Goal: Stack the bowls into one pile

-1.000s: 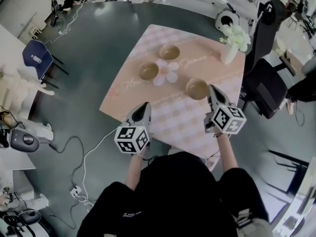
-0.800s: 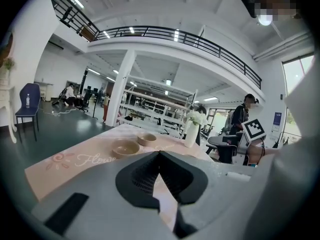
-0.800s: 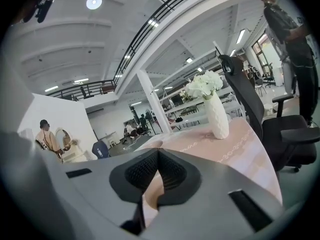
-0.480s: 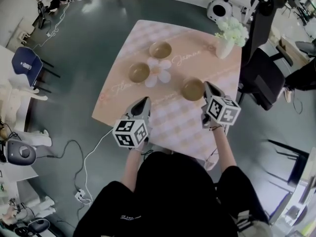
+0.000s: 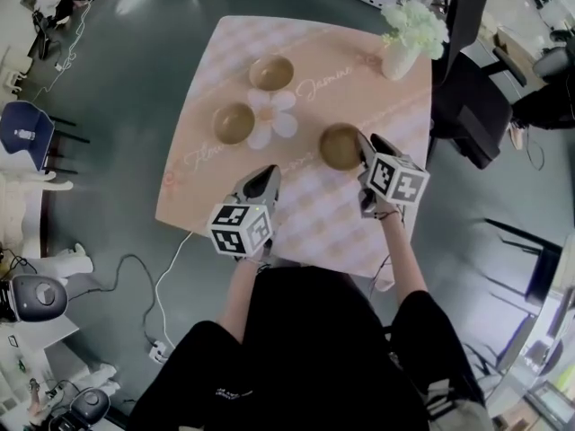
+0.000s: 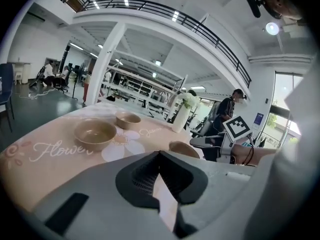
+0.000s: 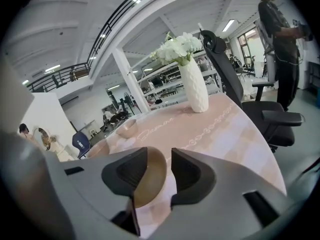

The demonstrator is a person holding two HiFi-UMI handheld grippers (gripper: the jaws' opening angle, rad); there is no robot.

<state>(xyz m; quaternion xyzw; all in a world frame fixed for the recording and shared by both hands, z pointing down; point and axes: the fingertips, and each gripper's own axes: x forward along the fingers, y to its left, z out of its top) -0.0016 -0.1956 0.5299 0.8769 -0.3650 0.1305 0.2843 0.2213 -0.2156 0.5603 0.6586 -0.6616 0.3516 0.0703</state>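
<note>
On the pink bench (image 5: pixel 296 218), all three bowls sit apart, so no pile is started yet. Your right hand-held gripper (image 5: pixel 365 147) has just been opening its jaws. They now stand wide with the rim of the near bowl (image 5: pixel 340 146) between them, but they do not squeeze it. Your left hand-held gripper (image 5: pixel 267 176) is closed and holds nothing. The middle bowl (image 5: pixel 234 122) and the far bowl (image 5: pixel 271 72) wait further back. I think two bowls still need lifting and stacking.

surface: tablecloth (image 6: pixel 45 129) | text 1: "Flower" (image 6: pixel 52 151), cursive | text 2: "Jasmine" (image 7: pixel 159 129), cursive
</note>
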